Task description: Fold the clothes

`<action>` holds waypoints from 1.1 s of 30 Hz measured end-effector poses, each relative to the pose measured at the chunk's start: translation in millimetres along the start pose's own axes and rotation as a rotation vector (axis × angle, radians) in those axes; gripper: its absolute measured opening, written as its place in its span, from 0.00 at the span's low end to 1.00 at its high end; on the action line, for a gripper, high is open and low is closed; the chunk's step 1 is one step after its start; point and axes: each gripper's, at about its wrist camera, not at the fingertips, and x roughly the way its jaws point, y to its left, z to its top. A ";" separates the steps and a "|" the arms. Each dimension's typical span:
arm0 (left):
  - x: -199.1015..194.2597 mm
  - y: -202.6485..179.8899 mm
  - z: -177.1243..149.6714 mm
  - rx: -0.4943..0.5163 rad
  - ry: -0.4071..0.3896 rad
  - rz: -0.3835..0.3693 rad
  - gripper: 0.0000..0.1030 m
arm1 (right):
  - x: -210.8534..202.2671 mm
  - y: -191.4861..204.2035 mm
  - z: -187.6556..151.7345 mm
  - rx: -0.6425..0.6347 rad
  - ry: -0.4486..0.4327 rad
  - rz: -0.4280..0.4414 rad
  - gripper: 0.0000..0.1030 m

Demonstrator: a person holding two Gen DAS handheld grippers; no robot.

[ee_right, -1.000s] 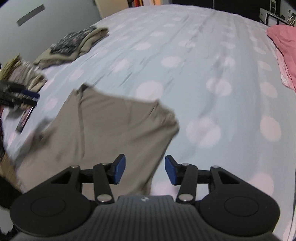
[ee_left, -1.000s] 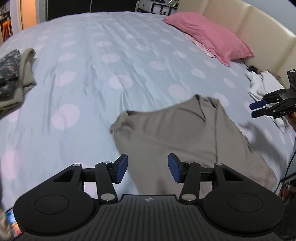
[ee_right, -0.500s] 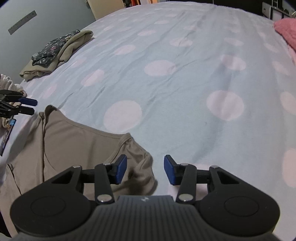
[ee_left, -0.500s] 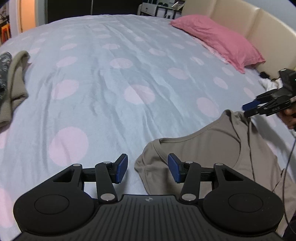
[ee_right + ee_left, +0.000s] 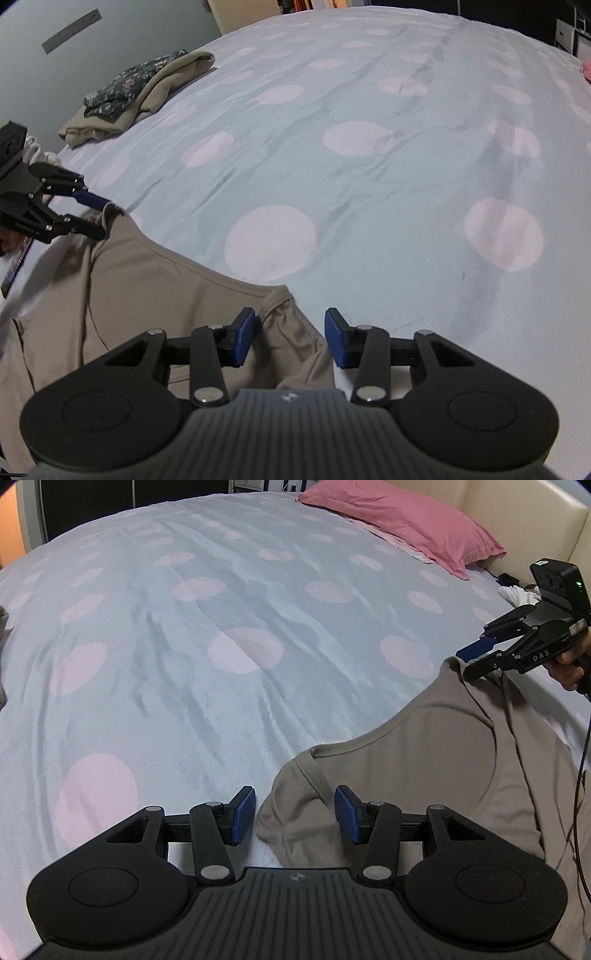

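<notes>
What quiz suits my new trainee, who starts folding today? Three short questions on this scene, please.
1. True or false: the pillow is blue.
2. What lies between the pads of the left tool? A. shirt B. sock C. towel
3. What tops the pile at the corner of the bed?
Key: 1 false, it is pink. 2 A. 3 a dark floral garment.
</notes>
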 end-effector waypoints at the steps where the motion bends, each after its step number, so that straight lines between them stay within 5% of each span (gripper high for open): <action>1: 1.3 -1.1 0.7 0.010 -0.004 0.003 0.46 | 0.5 0.4 -0.1 -0.005 -0.005 -0.004 0.44; 6: 5.9 -5.8 3.2 0.032 -0.019 0.010 0.45 | 3.4 1.1 -1.2 -0.020 -0.038 -0.012 0.42; 8: 5.4 -8.3 3.6 0.041 -0.019 -0.009 0.29 | 6.3 5.0 -2.7 -0.045 -0.035 0.005 0.12; 10: 2.7 -10.4 5.0 0.057 -0.024 -0.004 0.07 | 8.0 9.5 -3.0 -0.066 -0.027 0.008 0.07; 27: -78.2 -33.8 -15.3 0.061 -0.229 -0.061 0.04 | -87.1 40.3 -16.9 -0.098 -0.151 0.072 0.06; 33: -110.0 -58.9 -30.8 0.157 -0.264 -0.112 0.04 | -128.5 76.4 -44.5 -0.151 -0.186 0.058 0.06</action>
